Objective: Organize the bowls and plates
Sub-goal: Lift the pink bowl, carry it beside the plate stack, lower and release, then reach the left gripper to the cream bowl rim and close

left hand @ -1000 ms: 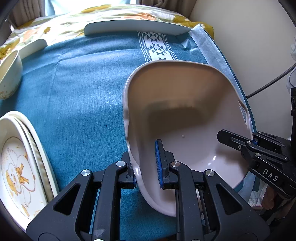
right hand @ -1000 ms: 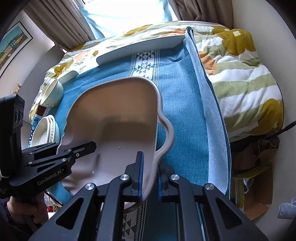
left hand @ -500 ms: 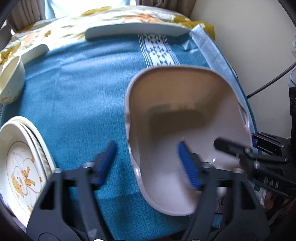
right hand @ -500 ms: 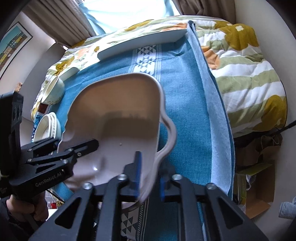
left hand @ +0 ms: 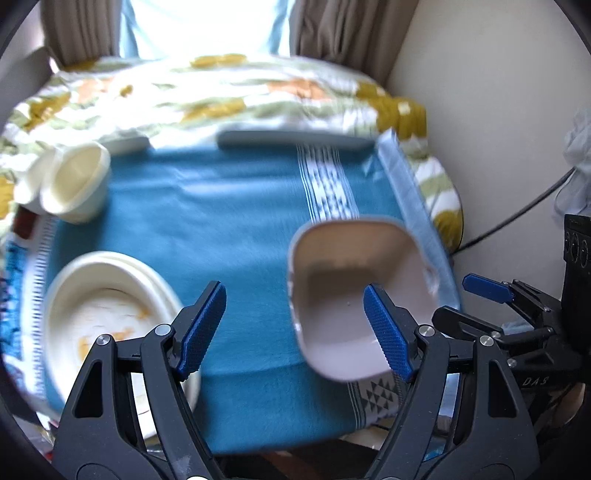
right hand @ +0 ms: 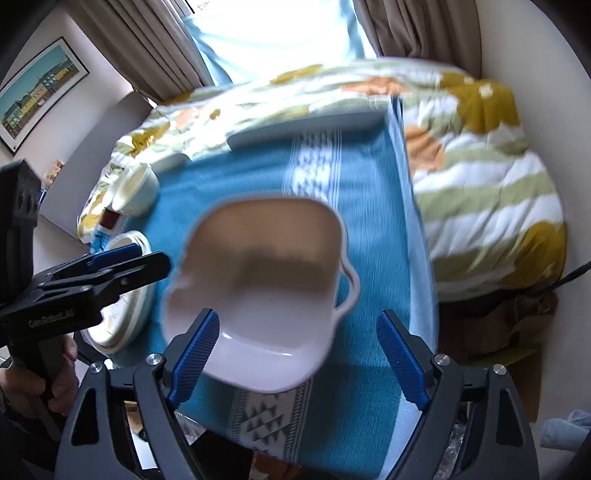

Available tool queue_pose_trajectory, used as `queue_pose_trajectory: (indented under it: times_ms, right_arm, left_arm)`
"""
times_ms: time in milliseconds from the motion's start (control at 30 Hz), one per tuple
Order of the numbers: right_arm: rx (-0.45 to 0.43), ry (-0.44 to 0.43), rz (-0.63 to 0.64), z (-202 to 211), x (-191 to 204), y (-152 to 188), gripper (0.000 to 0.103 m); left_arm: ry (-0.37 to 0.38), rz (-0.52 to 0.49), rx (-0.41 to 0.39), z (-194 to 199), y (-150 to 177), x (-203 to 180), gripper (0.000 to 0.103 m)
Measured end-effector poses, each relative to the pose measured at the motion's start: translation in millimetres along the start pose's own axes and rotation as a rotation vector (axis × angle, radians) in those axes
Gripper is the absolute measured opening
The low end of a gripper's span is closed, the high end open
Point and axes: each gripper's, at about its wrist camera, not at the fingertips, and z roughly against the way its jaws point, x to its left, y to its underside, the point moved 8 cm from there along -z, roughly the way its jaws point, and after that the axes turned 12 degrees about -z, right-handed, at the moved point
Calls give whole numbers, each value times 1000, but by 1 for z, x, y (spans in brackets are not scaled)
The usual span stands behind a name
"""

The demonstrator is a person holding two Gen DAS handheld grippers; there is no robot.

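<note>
Showing both jaws apart, only the right wrist view catches the pink dish's side handle.

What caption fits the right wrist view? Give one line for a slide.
Open right gripper above the pale pink square handled dish resting on the teal tablecloth.

Daylight pours in from the window at the far end, blown out to near white in both wrist views. The teal cloth and floral bedding are evenly lit but smeared by motion blur, as is the pale dish, which shows a soft shadow inside and a small glint on its near wall. Fisheye distortion bends the edges, and the corners fall black.
</note>
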Motion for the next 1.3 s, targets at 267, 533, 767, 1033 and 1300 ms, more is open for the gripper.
queue_pose_trajectory:
  times_ms: [267, 533, 767, 1033, 1300]
  right_arm:
    - [-85, -182, 137, 42, 106, -32, 102]
    - [-112, -199, 205, 16, 198, -60, 102]
    - [-26, -98, 119, -66, 237, -93, 102]
    - [129, -56, 6, -179, 264, -101, 89]
    - [211, -30, -67, -247, 262, -97, 62]
  left_arm:
    - [-147, 99, -179, 116, -18, 75, 103]
    - [-194, 217, -164, 136, -4, 197, 103]
    - [-134, 281, -81, 96, 1, 297, 103]
    - [31, 320, 59, 3, 3, 351, 82]
    - [121, 279, 143, -77, 1, 348, 47]
